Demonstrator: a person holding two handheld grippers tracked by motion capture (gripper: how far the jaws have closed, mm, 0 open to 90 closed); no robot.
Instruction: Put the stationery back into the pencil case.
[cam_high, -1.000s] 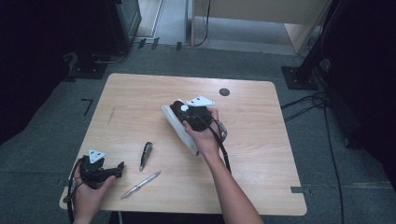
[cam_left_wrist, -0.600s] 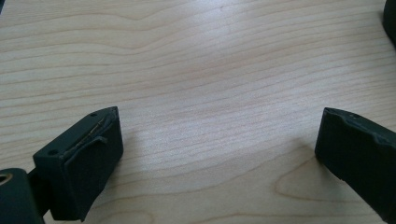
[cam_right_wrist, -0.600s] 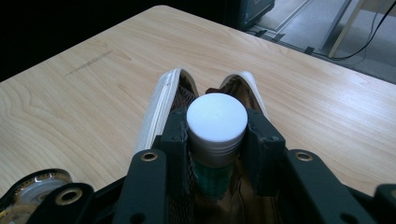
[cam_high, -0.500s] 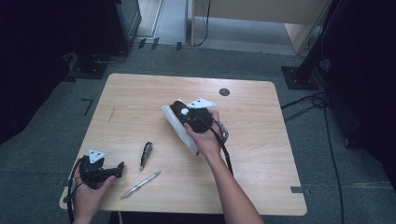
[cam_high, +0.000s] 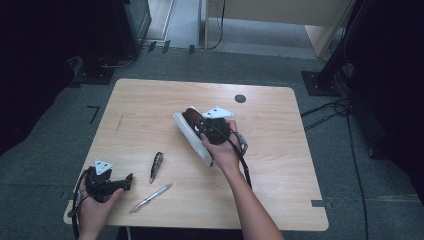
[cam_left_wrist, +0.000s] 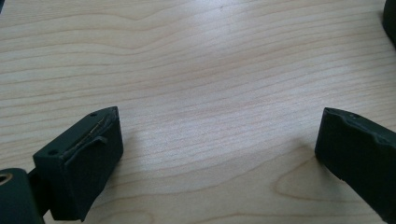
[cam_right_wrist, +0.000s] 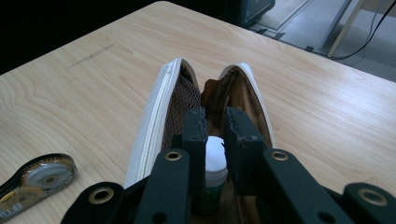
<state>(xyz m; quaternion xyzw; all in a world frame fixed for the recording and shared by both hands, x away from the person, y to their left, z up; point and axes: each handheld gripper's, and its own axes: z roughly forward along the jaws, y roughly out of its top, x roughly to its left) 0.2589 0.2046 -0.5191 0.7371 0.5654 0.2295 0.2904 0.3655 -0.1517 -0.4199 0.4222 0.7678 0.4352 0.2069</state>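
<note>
An open pencil case (cam_high: 186, 131) with white zip edges and a brown lining lies mid-table. My right gripper (cam_high: 199, 126) reaches down into it. In the right gripper view the case (cam_right_wrist: 150, 125) gapes around the right gripper (cam_right_wrist: 214, 122), whose jaws have just been closing. They now press on the white cap of a small green tube (cam_right_wrist: 215, 156) standing between them. My left gripper (cam_high: 128, 180) rests at the table's front left, held by a hand. In the left gripper view, the left gripper (cam_left_wrist: 219, 135) stands wide open over bare wood.
A dark correction-tape roller (cam_high: 156, 166) and a clear pen (cam_high: 151, 197) lie between the two hands; the roller (cam_right_wrist: 39, 179) also appears left of the case. The wooden table (cam_high: 280, 150) has a small black cable hole (cam_high: 240, 98) at the back. Dark equipment surrounds the table.
</note>
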